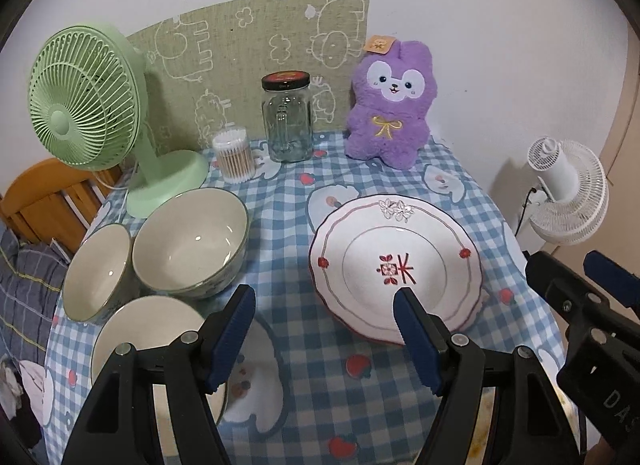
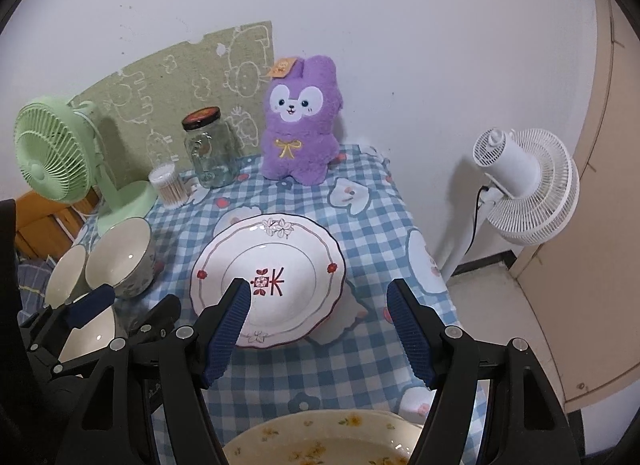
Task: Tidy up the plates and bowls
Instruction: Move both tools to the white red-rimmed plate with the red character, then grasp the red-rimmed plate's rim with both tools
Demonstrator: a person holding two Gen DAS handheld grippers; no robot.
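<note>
A white plate with red marks (image 1: 396, 265) (image 2: 268, 277) lies on the checked table, seemingly on top of another plate. Three cream bowls stand at the left: a large one (image 1: 192, 241) (image 2: 120, 255), a smaller one (image 1: 96, 271) (image 2: 64, 277) and a near one (image 1: 148, 337) (image 2: 88, 333). A cream plate with yellow flowers (image 2: 324, 441) lies at the near edge. My left gripper (image 1: 324, 313) is open and empty above the cloth between bowls and plate. My right gripper (image 2: 318, 305) is open and empty above the near right rim of the white plate.
At the back stand a green fan (image 1: 80, 105) (image 2: 52, 153), a box of cotton swabs (image 1: 234, 155) (image 2: 168, 185), a glass jar (image 1: 288, 117) (image 2: 210, 149) and a purple plush rabbit (image 1: 390, 105) (image 2: 300, 121). A white fan (image 1: 568, 193) (image 2: 524, 185) stands off the table's right edge.
</note>
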